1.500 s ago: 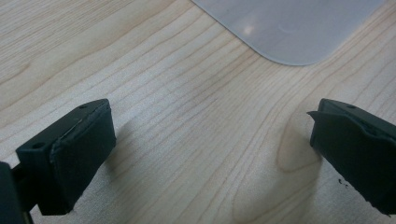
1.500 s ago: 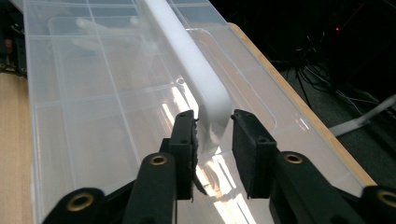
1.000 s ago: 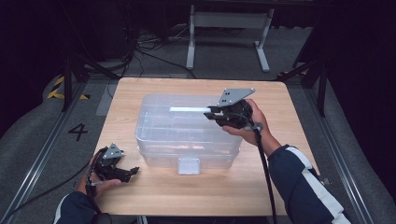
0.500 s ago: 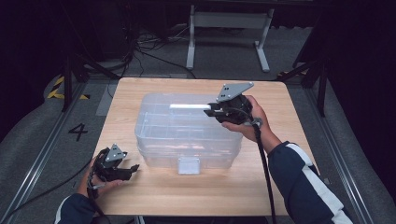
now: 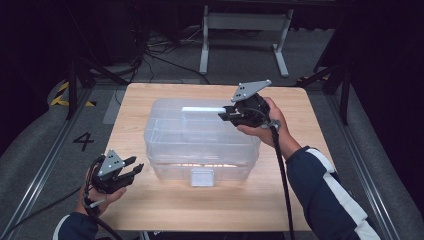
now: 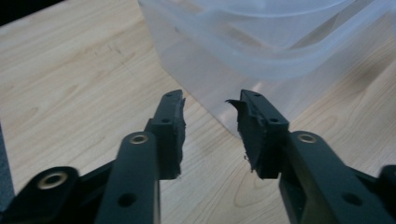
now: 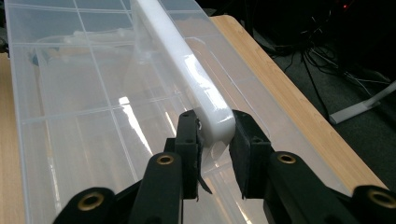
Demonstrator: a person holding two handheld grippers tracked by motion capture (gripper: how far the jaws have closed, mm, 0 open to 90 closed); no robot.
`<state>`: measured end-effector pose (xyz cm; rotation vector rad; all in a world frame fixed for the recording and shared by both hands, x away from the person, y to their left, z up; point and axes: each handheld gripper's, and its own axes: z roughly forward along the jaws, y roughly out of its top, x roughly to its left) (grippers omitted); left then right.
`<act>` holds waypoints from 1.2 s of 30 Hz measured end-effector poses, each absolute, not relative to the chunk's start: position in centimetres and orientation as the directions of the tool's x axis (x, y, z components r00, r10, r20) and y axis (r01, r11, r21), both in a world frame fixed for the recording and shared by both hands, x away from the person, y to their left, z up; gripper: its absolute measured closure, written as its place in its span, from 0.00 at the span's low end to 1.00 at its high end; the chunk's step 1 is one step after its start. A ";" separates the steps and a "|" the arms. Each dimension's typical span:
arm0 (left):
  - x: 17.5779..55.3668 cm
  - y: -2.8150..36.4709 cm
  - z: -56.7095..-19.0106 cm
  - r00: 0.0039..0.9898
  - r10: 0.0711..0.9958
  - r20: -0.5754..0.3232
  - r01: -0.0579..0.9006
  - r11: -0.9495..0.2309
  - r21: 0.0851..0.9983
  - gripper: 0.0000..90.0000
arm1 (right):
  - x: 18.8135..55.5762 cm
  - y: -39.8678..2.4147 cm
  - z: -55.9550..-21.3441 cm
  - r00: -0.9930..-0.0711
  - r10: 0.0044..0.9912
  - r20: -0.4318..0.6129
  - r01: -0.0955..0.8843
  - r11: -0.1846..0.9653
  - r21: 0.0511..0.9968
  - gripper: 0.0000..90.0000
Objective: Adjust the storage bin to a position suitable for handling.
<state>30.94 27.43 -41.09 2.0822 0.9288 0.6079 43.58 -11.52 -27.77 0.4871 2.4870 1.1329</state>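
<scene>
High view first: a clear plastic storage box (image 5: 200, 142) is seen standing in the middle of the wooden table (image 5: 310, 165), with its white handle (image 5: 202, 109) raised along the top. The right gripper (image 5: 223, 114) is held at the far right part of the lid, and its jaws are closed on the near end of that handle. In the right gripper view the handle (image 7: 187, 79) is seen running straight ahead from between the jaws, with the ribbed lid (image 7: 84, 107) below and to the left of them and the table edge off to the right.

The left gripper (image 5: 136, 168) is held low over the table, near the box's front left corner but apart from it. In the left gripper view its jaws are spread and nothing is held between them; the box corner (image 6: 224, 70) lies just ahead and slightly above them.

The hold is taken at the very end of a smooth, rounded handle, so a slip out of the pads is judged likely if the pull is angled. Because the handle is pinched off-centre, the box could be tilted or dragged if lifted. The left gripper could be knocked against the corner if it is advanced carelessly.
</scene>
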 end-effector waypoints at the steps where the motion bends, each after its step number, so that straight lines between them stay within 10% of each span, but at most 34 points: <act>1: 30.8 27.3 -40.7 0.619 0.776 0.117 0.404 -0.442 0.801 0.73 | 43.7 -11.5 -27.7 -0.875 0.451 -0.177 0.162 0.616 0.771 0.83; 36: 33.5 24.4 -38.5 0.645 0.755 0.115 0.351 -0.427 0.833 0.95 | 42.6 -14.4 -26.0 -0.822 0.516 -0.243 0.130 0.584 0.801 0.69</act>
